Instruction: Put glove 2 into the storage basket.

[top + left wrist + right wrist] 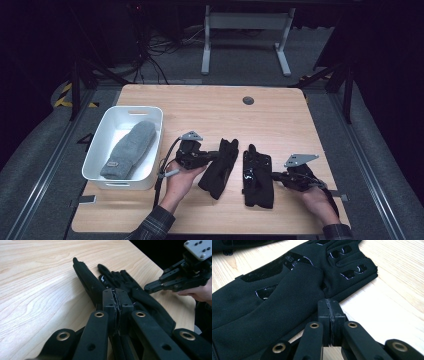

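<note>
Two black gloves lie side by side in the middle of the wooden table [210,110]. The left black glove [220,172] [85,277] is bunched, with a raised ridge of fabric that runs into my left gripper's [214,156] [116,293] tips. That gripper is shut, apparently pinching the glove's edge. The right black glove [257,180] [274,302] [117,277], with glossy patches, lies flat. My right gripper [275,175] [331,303] [147,287] is shut with its tips at that glove's edge, beside a small crease. I cannot tell whether it pinches any fabric.
A white bin [97,135] stands at the table's left with a grey mitten [131,149] inside. A round cable hole [248,100] sits near the far edge. A hand holds each gripper from the near side.
</note>
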`<state>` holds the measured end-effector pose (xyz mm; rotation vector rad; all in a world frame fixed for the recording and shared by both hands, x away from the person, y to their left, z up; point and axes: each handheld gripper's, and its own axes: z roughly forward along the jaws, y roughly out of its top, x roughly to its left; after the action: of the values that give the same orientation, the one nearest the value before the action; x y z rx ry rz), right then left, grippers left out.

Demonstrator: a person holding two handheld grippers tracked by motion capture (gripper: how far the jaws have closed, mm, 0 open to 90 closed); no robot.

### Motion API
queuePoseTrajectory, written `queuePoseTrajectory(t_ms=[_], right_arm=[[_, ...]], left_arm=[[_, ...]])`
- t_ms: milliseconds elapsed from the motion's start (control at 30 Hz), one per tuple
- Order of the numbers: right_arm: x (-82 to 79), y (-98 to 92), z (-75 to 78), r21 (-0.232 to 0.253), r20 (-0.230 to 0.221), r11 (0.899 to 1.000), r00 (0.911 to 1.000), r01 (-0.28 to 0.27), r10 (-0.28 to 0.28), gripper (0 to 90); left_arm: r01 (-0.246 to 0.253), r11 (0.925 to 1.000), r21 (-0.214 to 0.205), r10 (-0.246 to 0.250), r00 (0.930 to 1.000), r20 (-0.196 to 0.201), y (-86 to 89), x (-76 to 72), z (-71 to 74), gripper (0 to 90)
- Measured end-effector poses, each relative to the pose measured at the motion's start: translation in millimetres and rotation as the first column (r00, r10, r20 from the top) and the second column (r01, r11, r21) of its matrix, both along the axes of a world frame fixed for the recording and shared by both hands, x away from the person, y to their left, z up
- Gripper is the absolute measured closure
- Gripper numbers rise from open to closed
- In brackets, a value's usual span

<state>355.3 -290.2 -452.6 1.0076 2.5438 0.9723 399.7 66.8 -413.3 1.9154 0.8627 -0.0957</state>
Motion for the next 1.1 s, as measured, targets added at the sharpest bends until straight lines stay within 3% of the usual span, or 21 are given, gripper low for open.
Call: queuePoseTrajectory(t_ms=[600,833,1100], right_arm=[[6.0,27.6,-1.8,-0.009,-0.004,0.998,0.9981,-0.061,0.061,89.9],[8.1,40.4,-1.8,-0.005,-0.002,0.996,0.9961,-0.089,0.089,89.9],[9.9,49.0,-2.6,-0.005,0.004,0.995,0.9945,-0.105,0.105,89.9]], left_arm=[[0.031,0.9969,-0.072,-0.032,0.9995,-0.006,-13.3,-2.4,7.5,88.1],[0.037,0.9963,-0.078,-0.036,0.9993,0.007,-18.6,-1.3,11.6,88.1],[0.013,0.9995,-0.029,-0.012,0.9995,0.031,-17.4,-1.4,11.4,88.1]])
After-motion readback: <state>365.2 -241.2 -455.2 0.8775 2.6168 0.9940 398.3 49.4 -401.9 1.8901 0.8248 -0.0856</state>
